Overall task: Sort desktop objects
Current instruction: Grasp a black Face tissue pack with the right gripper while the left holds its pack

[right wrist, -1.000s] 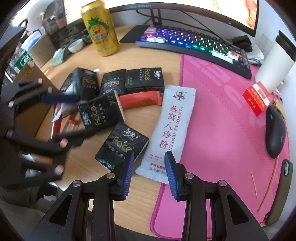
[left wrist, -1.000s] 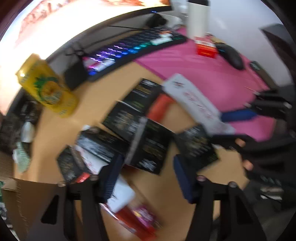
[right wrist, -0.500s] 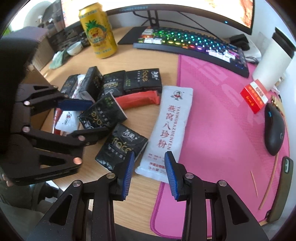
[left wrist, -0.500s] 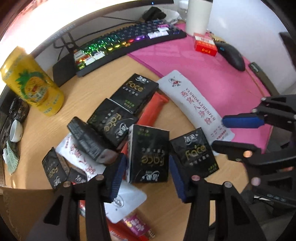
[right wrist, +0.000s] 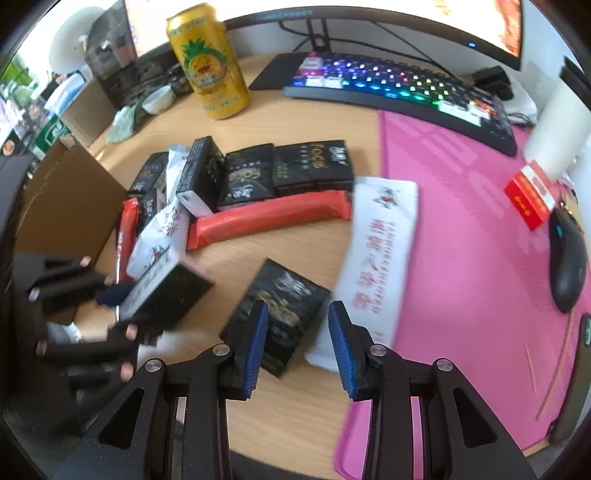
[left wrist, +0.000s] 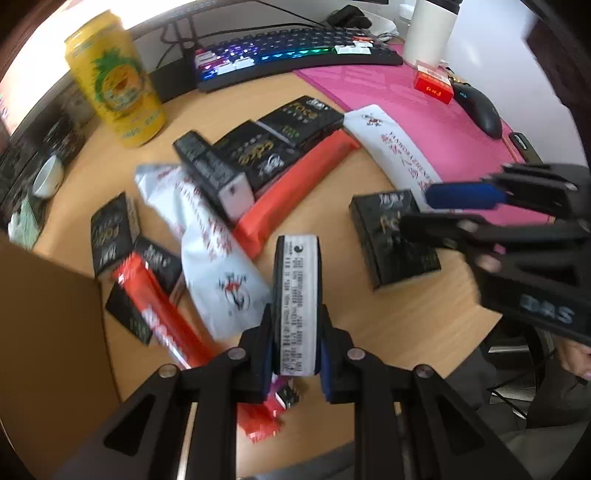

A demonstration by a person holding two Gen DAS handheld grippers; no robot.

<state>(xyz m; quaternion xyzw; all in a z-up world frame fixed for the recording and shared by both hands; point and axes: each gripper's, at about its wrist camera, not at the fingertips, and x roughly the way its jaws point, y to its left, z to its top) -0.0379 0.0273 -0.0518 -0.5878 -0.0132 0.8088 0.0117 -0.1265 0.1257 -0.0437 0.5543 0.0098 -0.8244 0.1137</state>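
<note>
My left gripper (left wrist: 295, 332) has its jaws closing on a black tissue pack (left wrist: 297, 295), held on edge with its white label side facing the camera; both pads press on it. In the right wrist view the same pack (right wrist: 166, 291) hangs low over the desk at the left. My right gripper (right wrist: 298, 332) is open above another black tissue pack (right wrist: 284, 306) that lies flat on the wood. Several more black packs (right wrist: 288, 170), a red bar (right wrist: 269, 218), a long white sachet (right wrist: 380, 251) and a white pouch (left wrist: 210, 258) lie around them.
A brown cardboard box (left wrist: 48, 317) stands at the left desk edge. A yellow can (right wrist: 208, 62), a lit keyboard (right wrist: 399, 92), a pink mat (right wrist: 461, 221), a mouse (right wrist: 567, 266), a red box (right wrist: 528, 195) and a white cup (left wrist: 428, 29) fill the back and right.
The left gripper has shut on the black pack that lay between its fingers and raised it on edge. The right gripper has shifted a little, now over the lone black pack.
</note>
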